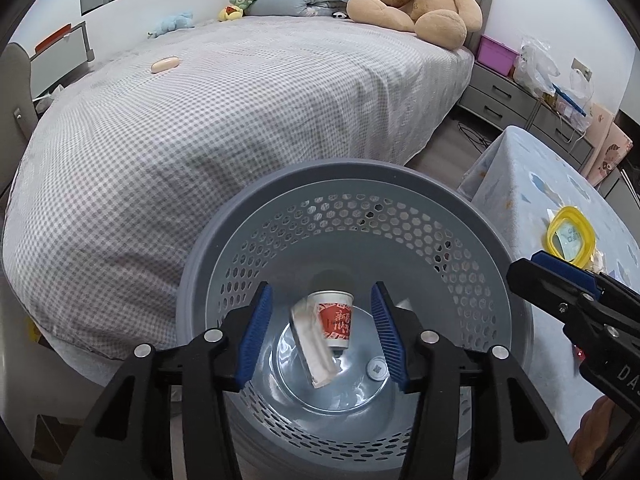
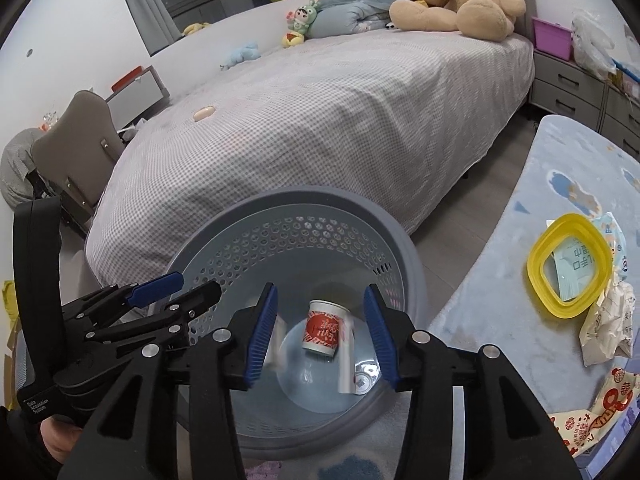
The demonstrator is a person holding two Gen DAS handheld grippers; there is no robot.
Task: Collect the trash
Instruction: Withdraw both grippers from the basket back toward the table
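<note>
A grey perforated bin point(image 1: 348, 176) stands on the floor beside the bed; it also shows in the right wrist view point(image 2: 404, 248). Inside it lie a red-and-white paper cup point(image 1: 334, 322) point(image 2: 324, 330) and a pale wrapper point(image 1: 312, 352); the wrapper is blurred in the right wrist view point(image 2: 346, 360). My left gripper point(image 1: 322, 332) is open and empty above the bin's mouth. My right gripper point(image 2: 320, 332) is open and empty above the bin too. Each gripper shows in the other's view, the right point(image 1: 556, 276) and the left point(image 2: 176, 288).
A table with a blue cloth point(image 2: 500, 280) at the right holds a yellow lid point(image 2: 570, 264), crumpled paper point(image 2: 608, 328) and a red-printed wrapper point(image 2: 592, 416). The checked bed point(image 1: 240, 120) lies behind the bin, with a teddy bear point(image 1: 420, 0). Grey drawers point(image 1: 504, 100) stand at the far right.
</note>
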